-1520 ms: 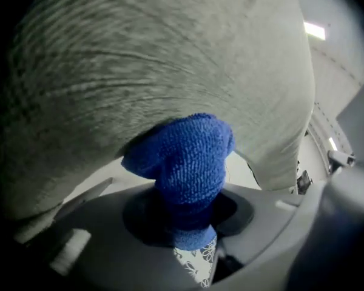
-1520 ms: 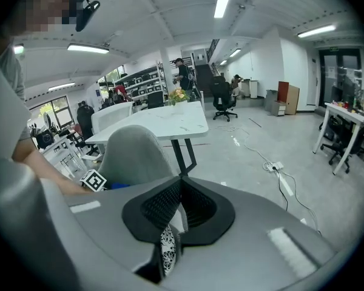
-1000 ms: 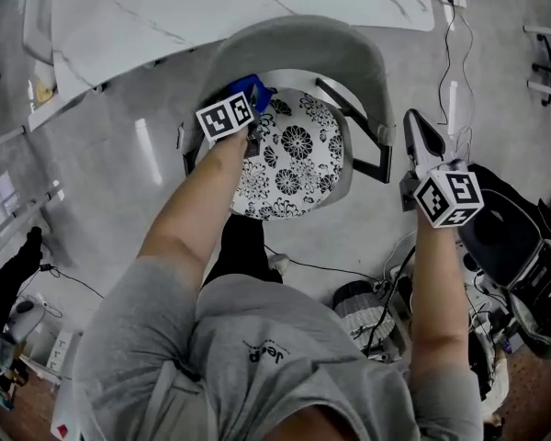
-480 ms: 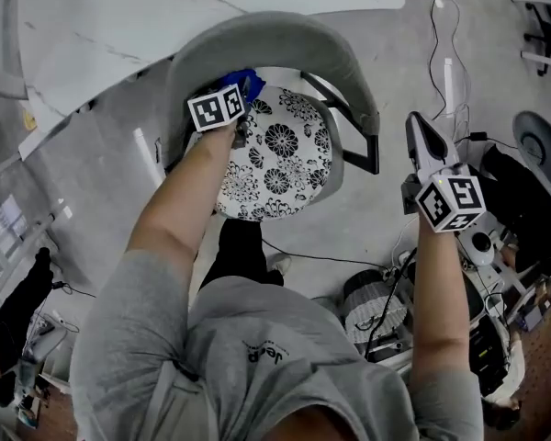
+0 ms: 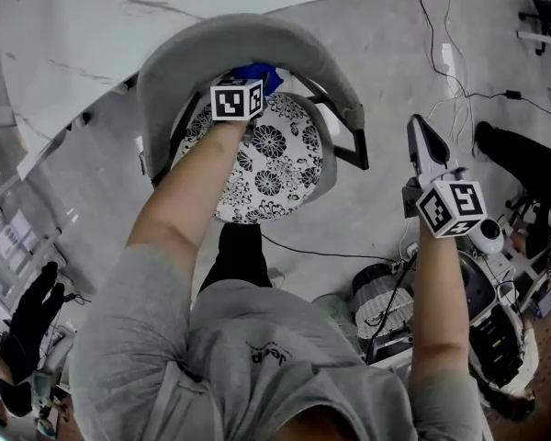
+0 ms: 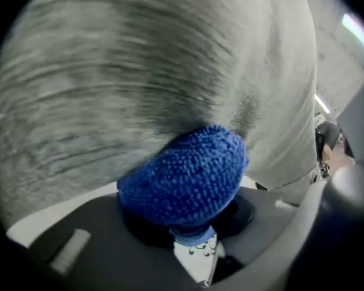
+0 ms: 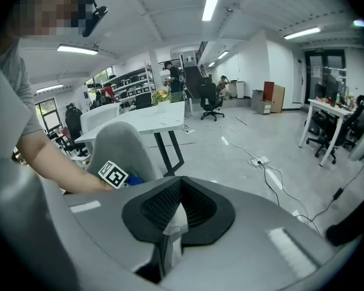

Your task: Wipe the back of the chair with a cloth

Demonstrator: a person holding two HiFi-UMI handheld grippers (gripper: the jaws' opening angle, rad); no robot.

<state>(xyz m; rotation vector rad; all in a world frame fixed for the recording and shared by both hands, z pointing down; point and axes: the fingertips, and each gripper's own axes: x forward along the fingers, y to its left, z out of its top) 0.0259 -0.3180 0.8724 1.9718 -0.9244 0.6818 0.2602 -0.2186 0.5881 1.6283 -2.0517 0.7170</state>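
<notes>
Left gripper [image 6: 193, 228] swept right, outstretched (gripping cloth [image 6: 185, 177])

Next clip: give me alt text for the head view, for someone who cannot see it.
Seen from above, a person holds a blue cloth in the left gripper against the inside of a grey chair back, above the floral seat. The right gripper is off to the side over the floor, clear of the chair.
</notes>
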